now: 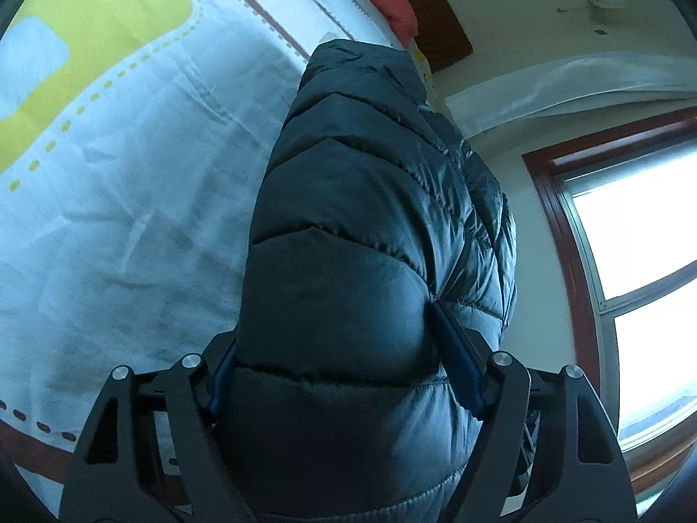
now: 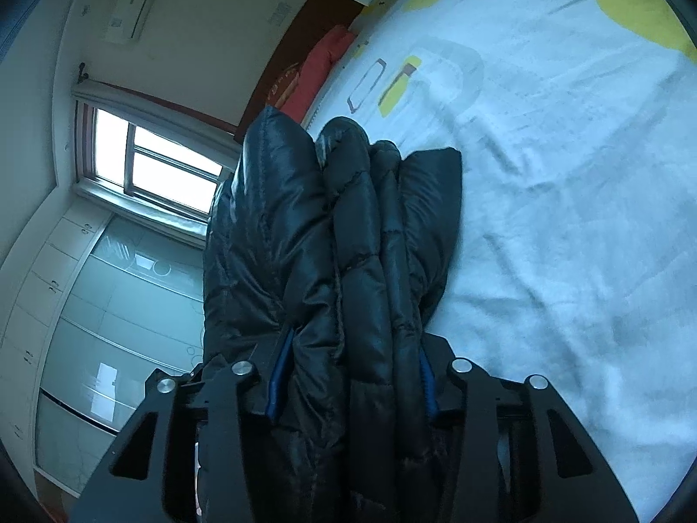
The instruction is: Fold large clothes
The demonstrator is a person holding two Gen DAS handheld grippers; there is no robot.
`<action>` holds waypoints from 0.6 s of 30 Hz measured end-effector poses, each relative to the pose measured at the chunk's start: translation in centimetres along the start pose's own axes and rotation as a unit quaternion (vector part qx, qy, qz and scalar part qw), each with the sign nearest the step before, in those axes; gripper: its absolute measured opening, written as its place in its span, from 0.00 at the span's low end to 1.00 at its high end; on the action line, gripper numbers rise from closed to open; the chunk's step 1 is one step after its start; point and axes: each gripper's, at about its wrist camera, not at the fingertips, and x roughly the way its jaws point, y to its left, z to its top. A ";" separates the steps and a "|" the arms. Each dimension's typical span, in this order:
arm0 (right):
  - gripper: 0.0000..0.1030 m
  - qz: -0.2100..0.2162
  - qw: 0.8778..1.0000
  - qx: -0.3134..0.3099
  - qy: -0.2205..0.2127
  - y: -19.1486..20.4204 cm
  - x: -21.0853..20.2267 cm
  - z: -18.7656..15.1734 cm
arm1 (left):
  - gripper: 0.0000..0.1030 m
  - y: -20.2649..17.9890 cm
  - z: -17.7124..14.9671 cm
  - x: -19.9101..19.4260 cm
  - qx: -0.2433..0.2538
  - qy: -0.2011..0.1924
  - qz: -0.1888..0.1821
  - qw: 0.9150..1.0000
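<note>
A dark, shiny quilted puffer jacket [image 1: 370, 174] fills the middle of the left wrist view, bunched thick between the fingers of my left gripper [image 1: 335, 327]. Its blue pads [image 1: 455, 361] press into the padding on both sides, so it is shut on the jacket. In the right wrist view the same jacket [image 2: 348, 218] lies in several stacked folds, and my right gripper [image 2: 355, 340] is shut on them, with a blue pad [image 2: 279, 375] dug in at each side. The jacket's far end rests on the bed sheet [image 2: 566, 218].
The bed sheet [image 1: 130, 174] is white with yellow and brown shapes and lightly creased. A red pillow [image 1: 392, 0] lies against the dark wooden headboard [image 1: 440, 26]. A window [image 2: 152, 161], a wall air conditioner [image 2: 139, 0] and glass-fronted wardrobes [image 2: 109, 305] stand beyond the bed's edge.
</note>
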 end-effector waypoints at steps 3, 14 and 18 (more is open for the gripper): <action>0.41 0.004 1.000 -0.007 -0.003 0.4 0.1 -0.3 | 0.73 -0.2 0.0 -0.7 0.009 -0.007 0.002 1.000; 0.38 0.045 0.999 -0.029 0.007 4.7 4.1 -0.5 | 0.73 -0.6 2.3 -5.3 0.040 -0.053 0.009 0.998; 0.38 0.067 0.997 -0.033 0.017 6.5 6.7 -0.1 | 0.73 0.0 4.5 -7.5 0.044 -0.074 0.012 0.996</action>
